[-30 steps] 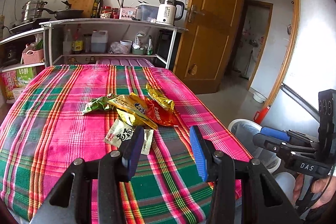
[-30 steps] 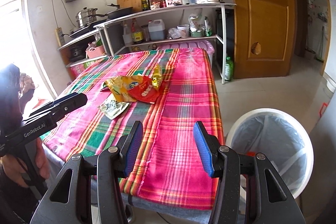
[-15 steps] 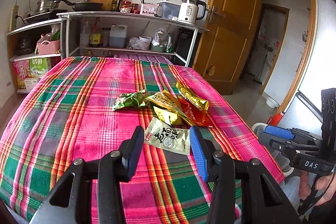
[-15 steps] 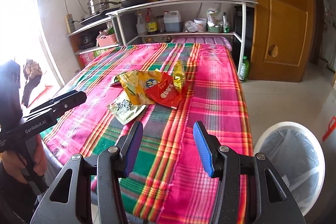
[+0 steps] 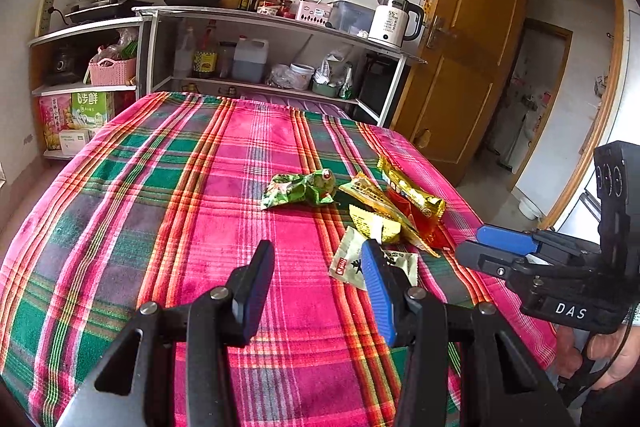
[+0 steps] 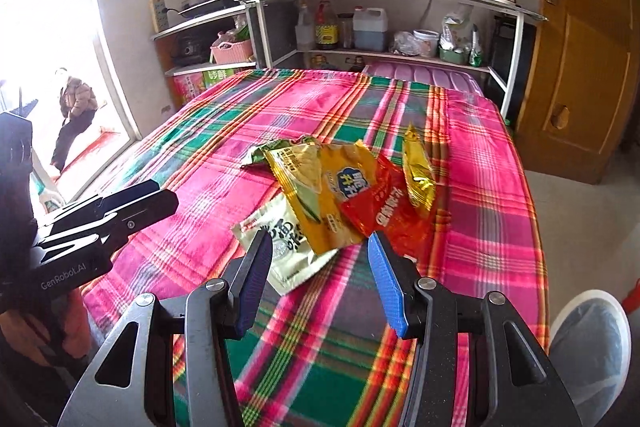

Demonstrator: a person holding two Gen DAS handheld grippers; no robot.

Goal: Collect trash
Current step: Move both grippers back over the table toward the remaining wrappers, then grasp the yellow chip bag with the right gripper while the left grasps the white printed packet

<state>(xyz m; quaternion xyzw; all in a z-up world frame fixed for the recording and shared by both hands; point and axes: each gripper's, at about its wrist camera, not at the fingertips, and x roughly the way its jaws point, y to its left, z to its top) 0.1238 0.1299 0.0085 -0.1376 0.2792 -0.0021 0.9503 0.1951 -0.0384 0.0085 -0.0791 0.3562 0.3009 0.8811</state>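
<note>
1. White, the nearest wrapper [image 6: 286,247] lies flat at the near end of the wrapper heap [image 6: 344,195] on the plaid cloth [image 6: 492,187], its long axis running diagonally away from you toward the yellow packet [image 6: 320,199] that overlaps its far edge.
2. Your right gripper [image 6: 316,267] is the nearer one: the wrapper sits just ahead of and below its tips, slightly to the left.
3. Your left gripper [image 5: 316,287] has the same wrapper off to its right (partly behind one pad).
4. Both sets of jaws stand parted and empty.
5. Judging by this, the bin [image 6: 588,343] at your lower right favours a right-hand pick.
</note>
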